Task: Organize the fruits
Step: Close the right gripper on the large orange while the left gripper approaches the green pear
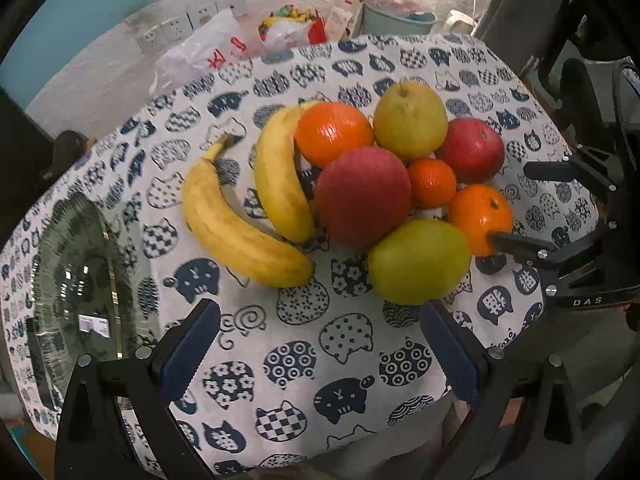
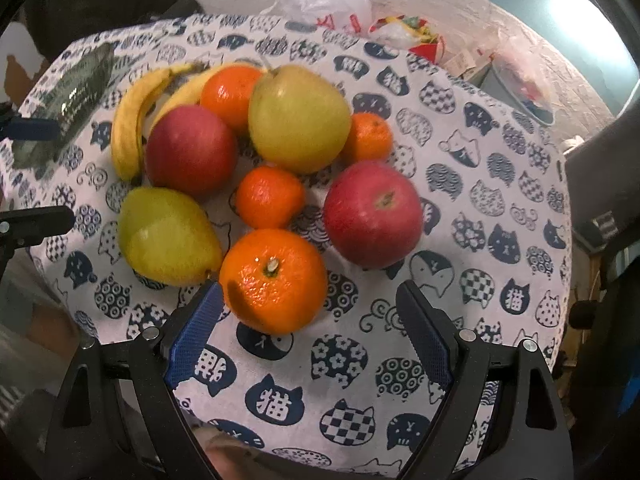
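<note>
Fruit lies in a pile on the cat-print tablecloth [image 1: 304, 360]: two bananas [image 1: 240, 228], two red apples [image 1: 362, 196], two green pears [image 1: 418, 260] and three oranges [image 1: 334, 132]. My left gripper [image 1: 320, 316] is open and empty, just short of the near pear. My right gripper [image 2: 308, 300] is open, and the nearest orange [image 2: 274, 280] sits just ahead of its fingers, close to the left pad [image 2: 196, 332]. The right gripper also shows in the left wrist view [image 1: 516, 204], its fingers either side of that orange [image 1: 480, 216].
A dark glass plate [image 1: 76, 280] lies at the table's left end, also in the right wrist view [image 2: 76, 92]. Plastic bags [image 1: 208, 48] and a bucket [image 1: 396, 20] stand behind the table by the wall. A dark chair back [image 1: 520, 12] rises at the right.
</note>
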A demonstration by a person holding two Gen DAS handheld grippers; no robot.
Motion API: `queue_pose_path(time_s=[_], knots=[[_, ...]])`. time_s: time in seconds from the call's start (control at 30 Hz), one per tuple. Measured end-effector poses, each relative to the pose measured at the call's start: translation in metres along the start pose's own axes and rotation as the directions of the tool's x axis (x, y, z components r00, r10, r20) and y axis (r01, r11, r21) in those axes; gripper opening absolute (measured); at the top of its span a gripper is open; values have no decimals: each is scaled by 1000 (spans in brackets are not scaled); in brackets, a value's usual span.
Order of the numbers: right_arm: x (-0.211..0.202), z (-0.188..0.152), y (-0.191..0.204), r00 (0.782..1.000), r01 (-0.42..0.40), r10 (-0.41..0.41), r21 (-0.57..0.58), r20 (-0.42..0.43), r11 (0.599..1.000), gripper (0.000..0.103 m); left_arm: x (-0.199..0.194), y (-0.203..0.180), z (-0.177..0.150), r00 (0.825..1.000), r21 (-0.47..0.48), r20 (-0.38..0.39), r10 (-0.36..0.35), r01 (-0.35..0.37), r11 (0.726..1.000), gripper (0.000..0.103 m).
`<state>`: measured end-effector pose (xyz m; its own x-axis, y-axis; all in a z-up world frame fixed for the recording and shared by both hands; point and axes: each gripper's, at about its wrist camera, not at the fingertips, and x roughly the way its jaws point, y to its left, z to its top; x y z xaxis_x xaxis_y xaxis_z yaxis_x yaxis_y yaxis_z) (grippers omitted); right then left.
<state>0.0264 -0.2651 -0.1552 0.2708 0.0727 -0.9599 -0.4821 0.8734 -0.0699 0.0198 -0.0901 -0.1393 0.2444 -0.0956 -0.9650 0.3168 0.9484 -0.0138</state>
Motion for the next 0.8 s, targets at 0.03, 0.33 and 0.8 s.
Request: queue_pose_path(time_s=[0.03, 0.33, 0.8], knots=[[3, 0, 1, 1000, -2, 2, -7, -7, 1000, 87, 2, 0, 0, 1000, 2, -7, -2, 2, 1000, 101], [27, 5, 9, 998, 1, -4, -43, -55, 999, 87, 9, -6, 2, 999, 5, -23, -33, 33, 999, 101], [47, -4, 6, 998, -13, 12, -17, -55, 1000, 67, 20, -32, 18, 994, -8, -57, -96, 95, 995, 101]])
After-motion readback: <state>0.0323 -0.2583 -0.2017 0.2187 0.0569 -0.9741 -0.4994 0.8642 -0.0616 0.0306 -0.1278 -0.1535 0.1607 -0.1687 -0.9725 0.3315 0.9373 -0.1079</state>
